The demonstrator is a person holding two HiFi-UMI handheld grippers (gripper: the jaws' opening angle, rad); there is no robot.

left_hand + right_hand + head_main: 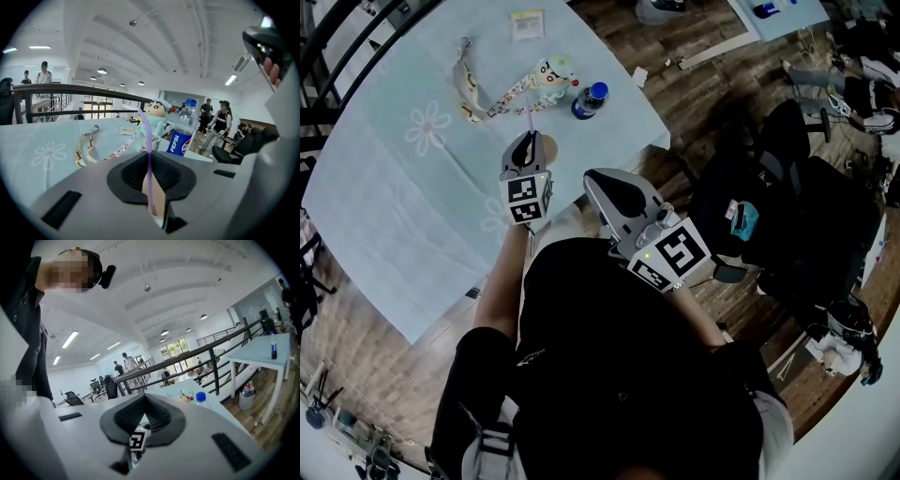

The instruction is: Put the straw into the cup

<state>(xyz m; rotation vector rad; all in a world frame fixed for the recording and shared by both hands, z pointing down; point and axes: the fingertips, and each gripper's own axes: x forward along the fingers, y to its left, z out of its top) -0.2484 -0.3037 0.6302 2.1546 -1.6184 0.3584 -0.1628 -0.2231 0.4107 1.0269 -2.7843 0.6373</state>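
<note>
Purple straw upright in left tool's pinch, cup beyond it; right tool pressed together.

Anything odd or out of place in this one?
Nothing stands out. The left gripper holds the straw upright; the cup and bottle stand upright on the table, nothing spilled. The lanyard lies loose beside them.
</note>
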